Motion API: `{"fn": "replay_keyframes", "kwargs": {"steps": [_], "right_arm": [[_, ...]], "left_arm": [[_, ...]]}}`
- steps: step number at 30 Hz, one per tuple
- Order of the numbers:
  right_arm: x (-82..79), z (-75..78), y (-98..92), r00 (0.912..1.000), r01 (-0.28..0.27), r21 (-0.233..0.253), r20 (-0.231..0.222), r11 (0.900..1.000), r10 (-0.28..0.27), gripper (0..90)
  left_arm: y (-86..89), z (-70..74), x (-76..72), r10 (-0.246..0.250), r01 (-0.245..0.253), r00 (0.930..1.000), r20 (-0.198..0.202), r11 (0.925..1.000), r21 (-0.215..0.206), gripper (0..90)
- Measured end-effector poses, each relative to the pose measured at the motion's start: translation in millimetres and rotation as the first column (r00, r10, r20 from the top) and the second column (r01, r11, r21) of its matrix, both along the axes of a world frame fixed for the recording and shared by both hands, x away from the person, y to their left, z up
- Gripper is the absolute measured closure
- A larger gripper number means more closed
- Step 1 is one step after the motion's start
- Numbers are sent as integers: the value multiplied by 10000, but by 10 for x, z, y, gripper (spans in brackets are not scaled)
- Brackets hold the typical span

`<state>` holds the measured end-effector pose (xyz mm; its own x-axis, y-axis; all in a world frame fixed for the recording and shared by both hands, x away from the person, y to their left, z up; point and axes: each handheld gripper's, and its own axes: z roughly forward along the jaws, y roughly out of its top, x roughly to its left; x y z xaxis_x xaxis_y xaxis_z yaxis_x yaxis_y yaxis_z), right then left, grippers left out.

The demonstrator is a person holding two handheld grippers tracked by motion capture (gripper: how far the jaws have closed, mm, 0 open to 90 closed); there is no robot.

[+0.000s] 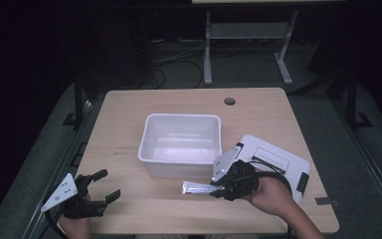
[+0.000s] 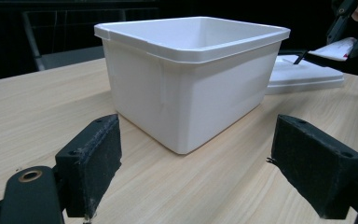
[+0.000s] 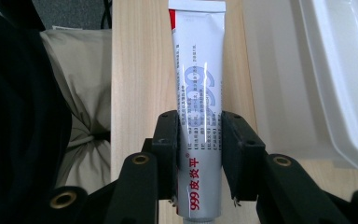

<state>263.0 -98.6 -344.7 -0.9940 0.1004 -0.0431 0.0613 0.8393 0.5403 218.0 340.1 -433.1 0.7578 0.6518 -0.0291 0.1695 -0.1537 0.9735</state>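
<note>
- High view: the right gripper (image 1: 218, 189) sits near the front edge of the wooden table (image 1: 129, 124), just in front of the white plastic bin (image 1: 180, 144). Its jaws are clamped on a silver ointment tube (image 1: 199, 187), which lies roughly level and sticks out to the left from the jaws, its flat crimped end farthest from the hand.
- High view: the tube is beside the bin's front wall, not inside it. Whether it hangs just above the tabletop or touches it cannot be told here.
- High view: the left gripper (image 1: 107, 186) is at the table's front left corner, well apart from the bin, with its two jaws spread and nothing between them. A white flat lid (image 1: 273, 157) lies on the table to the right of the bin, partly under the right arm.
- Left gripper view: the two black pads stand wide apart, empty, low over the wood grain. The bin rises ahead between them, open-topped with a thick rim. The lid lies behind it at the right.
- Right gripper view: the tube (image 3: 198, 88) runs straight up the middle, squeezed between both pads at its lower part. Its skin is glossy silver-white with a pale blue emblem, columns of small print, red "999" lettering with Chinese characters near the bottom, and a red patch by the crimped top. The bin's rim (image 3: 335, 79) lies to the right.
</note>
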Motion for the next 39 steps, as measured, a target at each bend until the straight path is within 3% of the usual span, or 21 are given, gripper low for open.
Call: {"fn": "replay_keyframes", "kwargs": {"steps": [21, 39], "right_arm": [[183, 398, 182, 9995, -325, -3, 7, 9995, 325, 677], [423, 625, 322, 9997, -223, 105, 76, 9997, 222, 677]], "left_arm": [[0, 4, -1, -23, 23, 10000, 26, 10000, 12, 157], [2, 2, 2, -34, 34, 10000, 35, 10000, -21, 157]]}}
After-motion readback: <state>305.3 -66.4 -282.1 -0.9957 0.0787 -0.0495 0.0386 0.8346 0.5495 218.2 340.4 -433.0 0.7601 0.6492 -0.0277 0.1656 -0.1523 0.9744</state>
